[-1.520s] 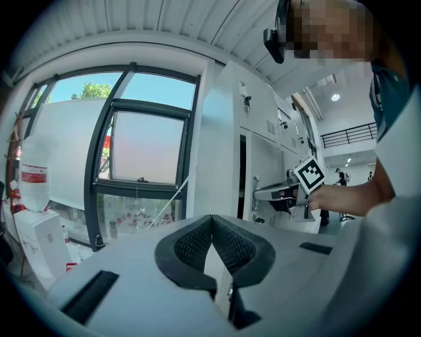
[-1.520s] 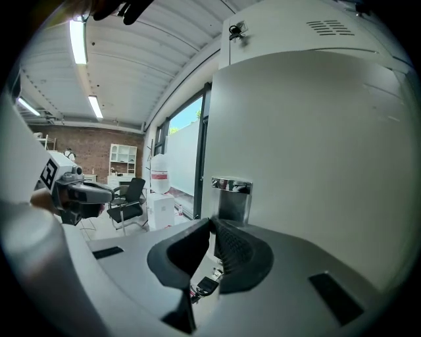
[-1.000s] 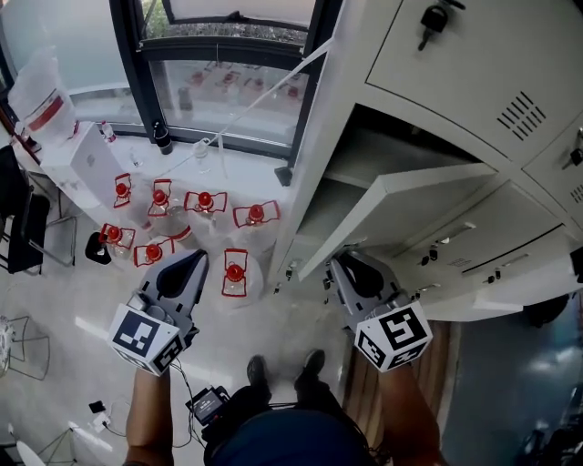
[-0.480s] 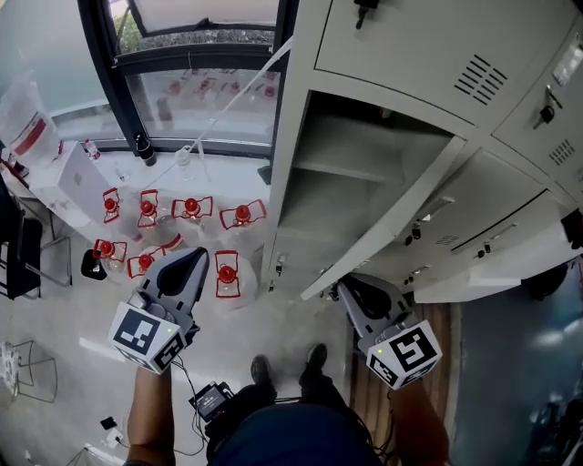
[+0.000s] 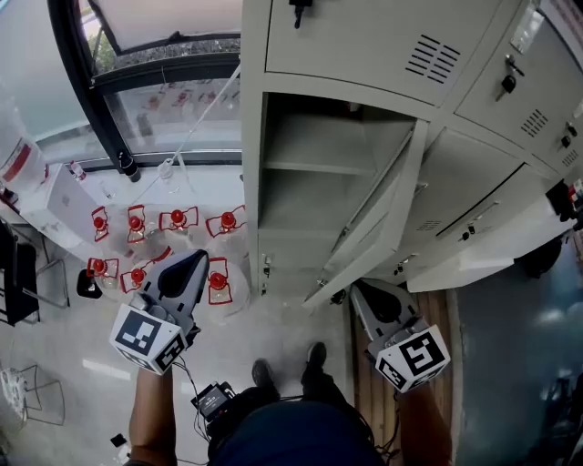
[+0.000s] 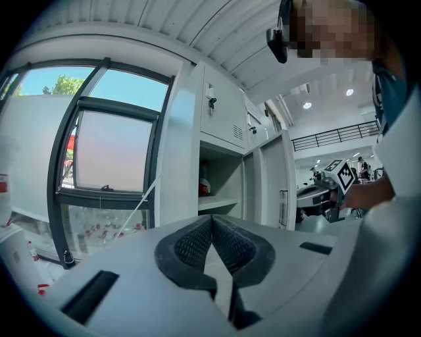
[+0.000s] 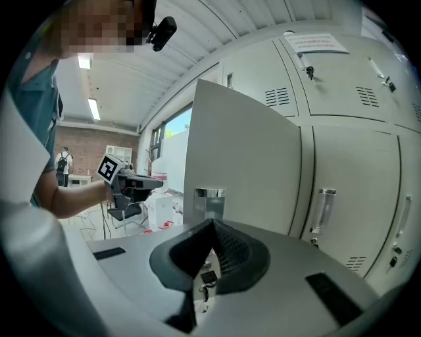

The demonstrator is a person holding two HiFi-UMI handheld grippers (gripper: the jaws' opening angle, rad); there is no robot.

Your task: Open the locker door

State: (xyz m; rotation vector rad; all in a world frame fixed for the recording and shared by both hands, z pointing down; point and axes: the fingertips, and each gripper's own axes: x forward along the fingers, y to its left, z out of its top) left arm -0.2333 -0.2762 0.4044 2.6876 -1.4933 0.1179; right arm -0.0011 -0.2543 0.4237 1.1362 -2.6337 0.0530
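The pale grey locker door (image 5: 375,215) stands swung out, hinged on its right, and the compartment (image 5: 305,168) behind it shows a shelf. My right gripper (image 5: 361,290) is shut and empty, just below the door's free edge. In the right gripper view the door (image 7: 245,148) fills the middle and its metal handle (image 7: 209,200) stands just beyond my shut tips (image 7: 212,224). My left gripper (image 5: 195,260) is also shut and empty, held left of the locker. From the left gripper view (image 6: 212,218) a red-capped bottle (image 6: 204,181) sits on the shelf.
Several red-capped water jugs (image 5: 173,222) stand on the floor by the window (image 5: 155,91). A white box (image 5: 56,202) lies at the left. Shut locker doors (image 5: 364,36) with keys (image 5: 298,11) surround the open one. The person's shoes (image 5: 314,357) are below.
The door has swung further out and now stands almost edge-on. The right gripper has dropped away from its edge; the left gripper has kept its place.
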